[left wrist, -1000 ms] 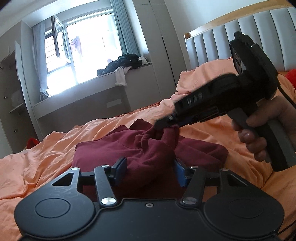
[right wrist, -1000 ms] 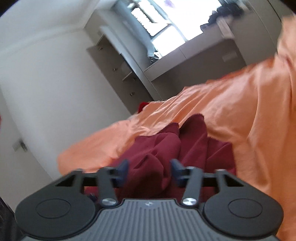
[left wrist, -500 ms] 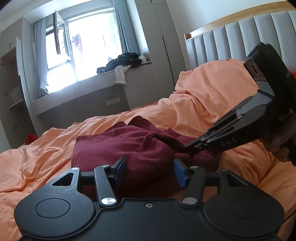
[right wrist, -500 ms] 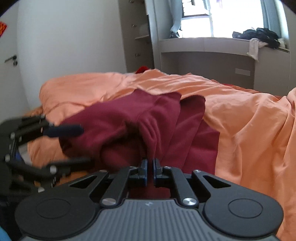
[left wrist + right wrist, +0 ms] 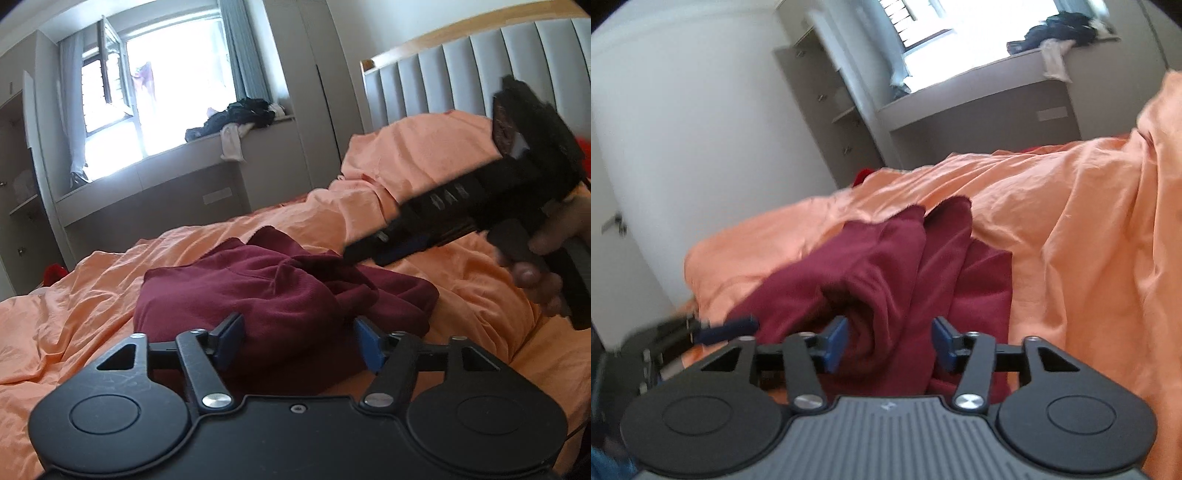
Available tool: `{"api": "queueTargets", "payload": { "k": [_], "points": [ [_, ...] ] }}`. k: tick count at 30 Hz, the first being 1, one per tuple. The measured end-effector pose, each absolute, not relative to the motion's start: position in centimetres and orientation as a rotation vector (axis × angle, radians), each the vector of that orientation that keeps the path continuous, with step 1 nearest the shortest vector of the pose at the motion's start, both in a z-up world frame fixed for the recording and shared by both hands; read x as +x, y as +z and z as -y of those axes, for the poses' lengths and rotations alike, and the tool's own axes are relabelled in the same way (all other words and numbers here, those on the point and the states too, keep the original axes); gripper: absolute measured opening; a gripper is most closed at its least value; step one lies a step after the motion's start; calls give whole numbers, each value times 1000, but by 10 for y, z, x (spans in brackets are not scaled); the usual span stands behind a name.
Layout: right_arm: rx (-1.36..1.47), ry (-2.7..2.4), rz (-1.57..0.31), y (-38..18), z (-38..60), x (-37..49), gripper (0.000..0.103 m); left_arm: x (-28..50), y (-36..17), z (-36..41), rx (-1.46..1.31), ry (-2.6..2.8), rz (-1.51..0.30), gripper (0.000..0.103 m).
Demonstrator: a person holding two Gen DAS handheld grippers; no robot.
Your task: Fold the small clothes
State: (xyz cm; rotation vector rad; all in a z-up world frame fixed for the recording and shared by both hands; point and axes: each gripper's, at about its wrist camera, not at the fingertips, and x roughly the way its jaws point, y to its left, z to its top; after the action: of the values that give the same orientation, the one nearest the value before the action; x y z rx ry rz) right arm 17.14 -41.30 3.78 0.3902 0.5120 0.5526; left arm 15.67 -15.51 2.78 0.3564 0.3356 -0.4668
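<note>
A crumpled maroon garment [image 5: 288,288] [image 5: 905,266] lies in a heap on the orange bedspread [image 5: 74,302] [image 5: 1089,240]. My left gripper [image 5: 299,341] sits low at its near edge. Its jaws are opening, and cloth lies between the blue pads [image 5: 229,339] without being pinched. My right gripper [image 5: 888,341] is also opening, its pads wide apart over folds of the garment and holding nothing. In the left wrist view the right gripper [image 5: 356,254] hovers blurred just over the garment's far right side, held by a hand [image 5: 535,266]. The left gripper [image 5: 716,330] shows at the lower left of the right wrist view.
A grey padded headboard [image 5: 461,74] rises at the right. Dark clothes [image 5: 240,114] [image 5: 1063,29] are piled on the window ledge beyond the bed. A red item [image 5: 53,273] [image 5: 862,175] lies past the bed's far edge. A white wall and shelves stand to the left.
The right gripper, shut on a fold of the garment half a second ago, has let go and opened wide. The left jaws have widened. The lifted cloth has settled into a lower heap.
</note>
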Motion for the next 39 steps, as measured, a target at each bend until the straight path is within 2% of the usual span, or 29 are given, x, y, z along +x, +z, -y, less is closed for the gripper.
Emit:
{"api": "queueTargets", "payload": {
  "k": [3,5,7,8,11,14,16,18,20,21,24,27,33,39],
  "points": [
    [540,586,-549,30,418,188,67,160,31,156,351,-477,-352,70],
    [542,575,-538,31,416,194,69,162,32,155,348,-489,-363,70],
    [541,563,-509,35,414,199,78,165,29,157,360,-486,-378,63],
    [554,566,-506,35,412,205,78,167,28,159,370,-477,-388,54],
    [544,541,-498,38,402,226,76,170,31,160,363,-473,-409,47],
    [438,446,-498,38,384,245,64,170,33,158,340,-473,-420,39],
    [404,437,-519,33,374,255,50,169,33,157,333,-471,-419,34],
    [395,450,-533,28,368,258,43,167,32,158,327,-471,-418,25],
    [389,460,-533,26,366,259,30,166,33,158,319,-472,-414,19],
    [403,473,-529,25,366,259,17,165,33,160,313,-472,-411,15],
    [439,469,-498,25,370,256,11,164,35,161,282,-458,-389,8],
    [460,449,-447,29,376,250,6,159,36,171,276,-463,-361,7],
    [464,393,-313,50,393,233,5,155,42,192,262,-503,-336,7],
    [481,319,-320,47,416,232,5,166,32,213,248,-549,-405,3]
  ]
}}
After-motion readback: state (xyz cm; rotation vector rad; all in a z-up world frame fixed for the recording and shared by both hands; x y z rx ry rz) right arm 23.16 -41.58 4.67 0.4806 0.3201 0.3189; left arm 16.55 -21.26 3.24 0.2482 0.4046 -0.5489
